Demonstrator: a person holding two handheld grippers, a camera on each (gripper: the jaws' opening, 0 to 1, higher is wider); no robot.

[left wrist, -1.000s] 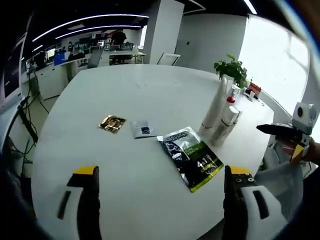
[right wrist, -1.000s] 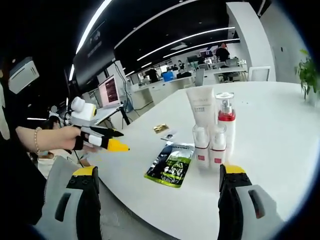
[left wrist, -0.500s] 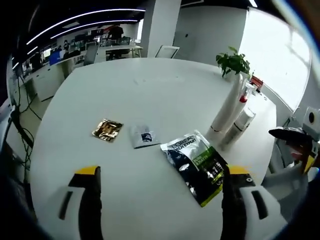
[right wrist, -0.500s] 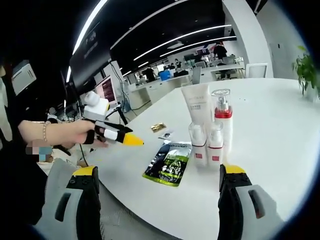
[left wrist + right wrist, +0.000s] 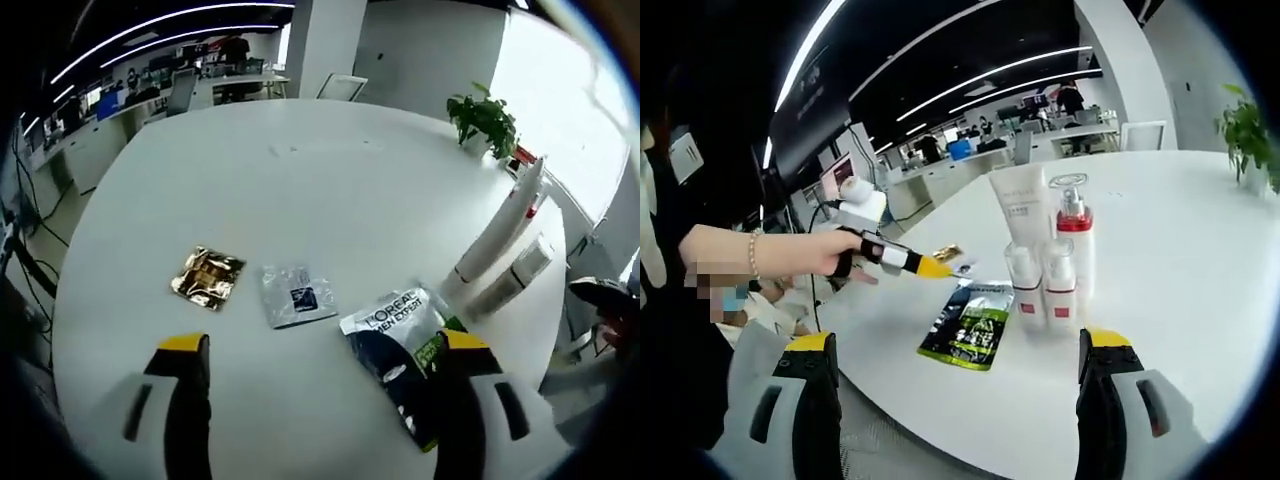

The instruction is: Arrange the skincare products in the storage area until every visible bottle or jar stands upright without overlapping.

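Office desks, monitors and long ceiling lights lie behind a round white tabletop (image 5: pixel 330 180). On it, in the left gripper view, a gold sachet (image 5: pixel 208 277) lies flat, a clear sachet (image 5: pixel 295 296) with a dark label lies just beside it, and a black-and-green packet (image 5: pixel 405 352) lies flat near the edge. Past the packet a group of white skincare products stands close together: a tall tube (image 5: pixel 1022 215) on its cap, a pump bottle (image 5: pixel 1073 240) with a red collar, and two small bottles (image 5: pixel 1042 287) with red labels in front, side by side. All four stand upright in the right gripper view. A potted plant (image 5: pixel 484 117) sits at the far side of the tabletop.

Both jaws of the left tongs (image 5: pixel 318 372) are spread wide, holding nothing, above the near part of the tabletop between the gold sachet and the packet. Seen from the right gripper view, the left tongs, held in a hand (image 5: pixel 790 252), reach over the edge near the sachets. The right tongs (image 5: pixel 958 364) are also spread apart and empty, off the tabletop's edge, facing the bottles.
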